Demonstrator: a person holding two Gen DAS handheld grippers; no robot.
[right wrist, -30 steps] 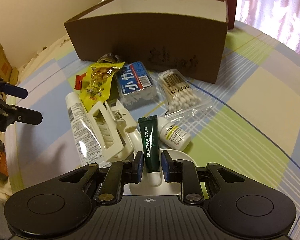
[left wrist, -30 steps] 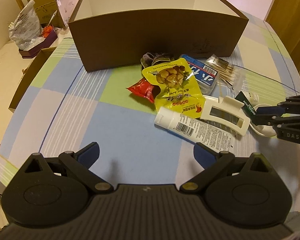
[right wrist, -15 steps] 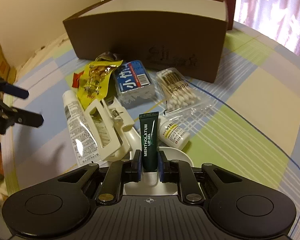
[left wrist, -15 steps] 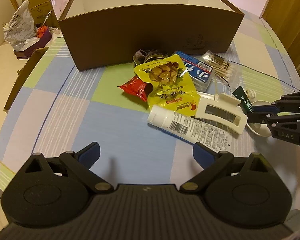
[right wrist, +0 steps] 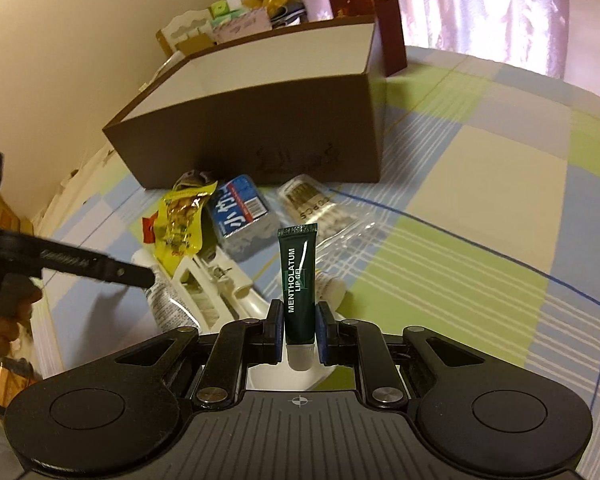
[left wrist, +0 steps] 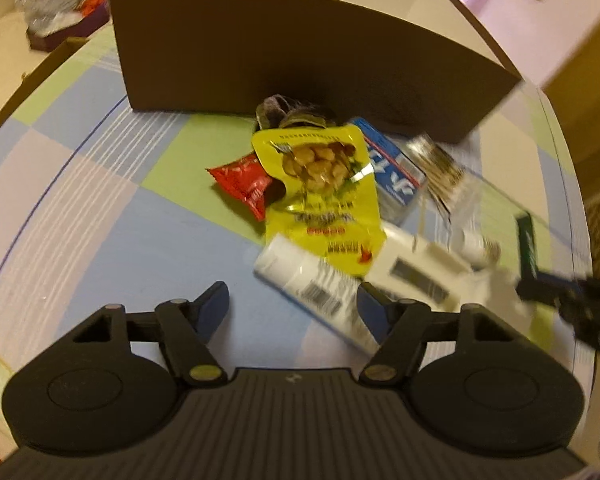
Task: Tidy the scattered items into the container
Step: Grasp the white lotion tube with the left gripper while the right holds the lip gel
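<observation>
Overhead, the right claw clamped the lip gel; the left claw gaped, apparently above the blurred tube.

**Warmly lit room around a checked table**

A table covered in a blue, green and cream checked cloth fills the view. Behind it rises a plain cream wall. Right of the wall, pale pink curtains glow with daylight. A wooden panel stands beyond the table's right edge.

Checked table w/ box, clutter
</observation>
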